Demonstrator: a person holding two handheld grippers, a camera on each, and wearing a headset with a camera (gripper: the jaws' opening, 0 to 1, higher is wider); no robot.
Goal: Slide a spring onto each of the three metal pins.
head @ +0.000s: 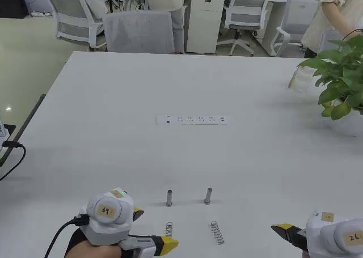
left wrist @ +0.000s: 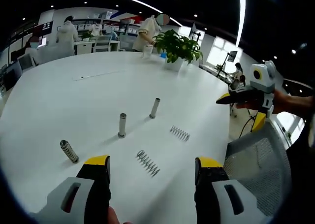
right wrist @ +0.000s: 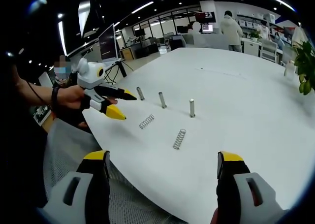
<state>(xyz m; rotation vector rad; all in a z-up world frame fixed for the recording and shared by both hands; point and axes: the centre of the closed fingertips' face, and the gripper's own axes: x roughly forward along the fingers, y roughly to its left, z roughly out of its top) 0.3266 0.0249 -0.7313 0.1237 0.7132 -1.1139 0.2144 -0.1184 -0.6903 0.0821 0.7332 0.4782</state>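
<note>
Left claw (left wrist: pixel 153 162): is hovering low over the near part of the white desk (head: pixel 113 127), yellow-tipped jaws spread wide, nothing between them

Right claw (right wrist: pixel 163 157): is hanging just off the desk's near edge above a grey mesh chair (right wrist: pixel 74 150), jaws likewise spread and empty. The two claws are being held well apart, with the work lying between them.

Pins: two bare metal pins are standing upright side by side on the desk, left pin (head: pixel 169 198) and right pin (head: pixel 208 195), with a clear gap between them. In the left gripper view a third pin (left wrist: pixel 69 151) is standing off to the left of that pair, with coils showing along its length, so it appears to be wearing a spring. In the right gripper view it is sitting just beyond the left claw's upper tip.

Springs: two loose ones are lying flat on the desk on the near side of the bare pins. The first spring (head: pixel 168 229) is lying in front of the left pin, close to the left claw's lower tip but not touching it. The second spring (head: pixel 217 232) is lying in front of the right pin, slightly to its right.

Surroundings: a white power strip (head: pixel 191 119) is lying mid-desk, a potted plant (head: pixel 339 79) is standing at the far right, and office chairs (head: pixel 139 31) are standing beyond the far edge
</note>
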